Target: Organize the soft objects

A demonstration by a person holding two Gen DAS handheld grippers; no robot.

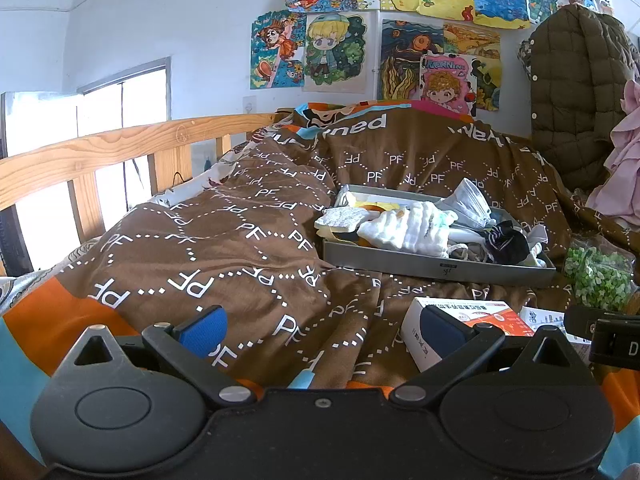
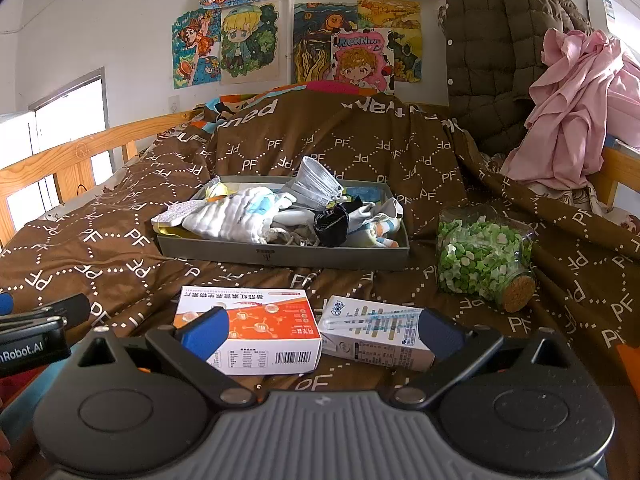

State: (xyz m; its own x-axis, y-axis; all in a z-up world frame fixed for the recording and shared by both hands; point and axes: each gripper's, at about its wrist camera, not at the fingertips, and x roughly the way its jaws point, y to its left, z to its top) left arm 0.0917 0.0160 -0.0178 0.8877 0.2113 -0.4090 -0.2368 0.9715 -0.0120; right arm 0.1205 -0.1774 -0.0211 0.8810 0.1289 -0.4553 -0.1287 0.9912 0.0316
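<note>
On the bed: a brown quilt cover [image 2: 360, 140] printed with white "PF" letters and dotted diamonds covers the whole surface.
Tray: a shallow grey rectangular tray [image 2: 280, 258] sits on the quilt, ahead of both grippers and well apart from them.
Soft things in the tray: a white quilted cloth [image 2: 228, 218] lies left of centre, a pale grey pleated face mask [image 2: 316, 184] stands up behind it, a black sock [image 2: 332, 226] lies right of centre, and a striped pastel cloth [image 2: 380, 232] fills the right end; a silvery-topped sponge [image 1: 340, 218] hangs over the tray's left edge.
Boxes: an orange-and-white cardboard box [image 2: 256, 328] lies on the quilt close in front of the right gripper, with a white and pale-blue carton [image 2: 376, 330] just beside it on the right.
Jar: a clear glass jar of green and white bits [image 2: 480, 256] with a cork stopper lies on its side to the right of the tray.
Left gripper [image 1: 320, 328]: blue-padded fingers spread wide, nothing between them, low over the quilt.
Right gripper [image 2: 320, 334]: fingers spread wide, holding nothing, the two boxes seen between them.
Background: a wooden bed rail [image 1: 100, 152] on the left, coloured drawings [image 2: 248, 40] on the white wall, an olive quilted jacket [image 2: 500, 52] and a pink garment [image 2: 576, 108] heaped on the right.
</note>
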